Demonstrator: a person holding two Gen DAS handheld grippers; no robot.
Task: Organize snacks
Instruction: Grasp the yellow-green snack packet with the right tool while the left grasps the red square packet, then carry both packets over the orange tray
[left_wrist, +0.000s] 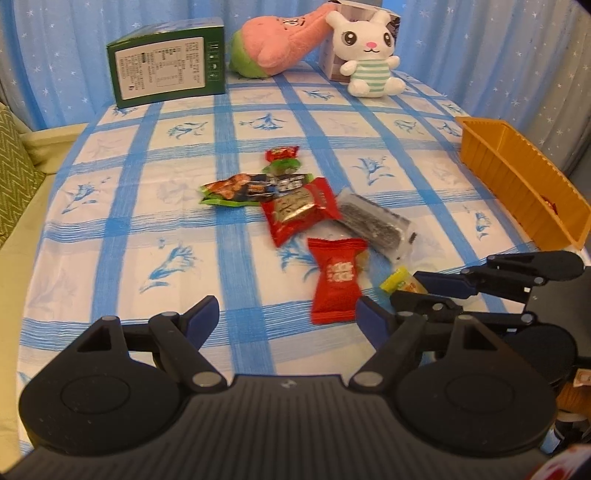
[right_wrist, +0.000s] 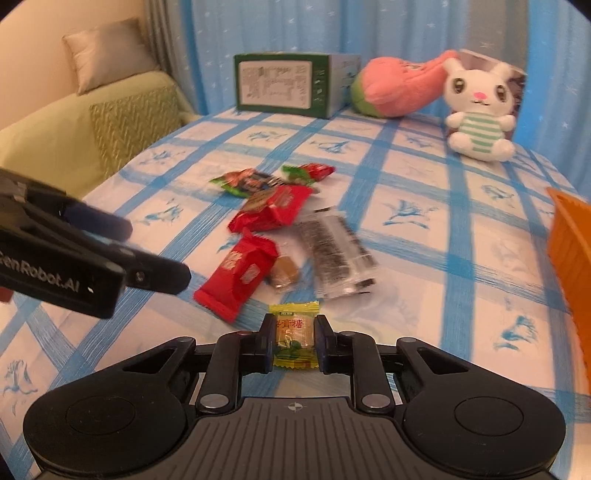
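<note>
Seven-odd snacks (left_wrist: 295, 206) left loose mid-tabletop (left_wrist: 110, 240); right hand-held gripper (right_wrist: 295, 341) clamped on yellow candy (right_wrist: 294, 334), left hand-held gripper (left_wrist: 288, 314) gaping empty, orange bin (left_wrist: 517, 177) far right barely stocked.

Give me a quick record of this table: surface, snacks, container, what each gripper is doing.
surface: blue checked tablecloth
right gripper: shut on yellow candy
left gripper: open, empty, near red packet
loose snacks: dark seaweed pack, more red and green wrappers
container: orange basket, at the table's right edge
backdrop: green box, white bunny plush
</note>
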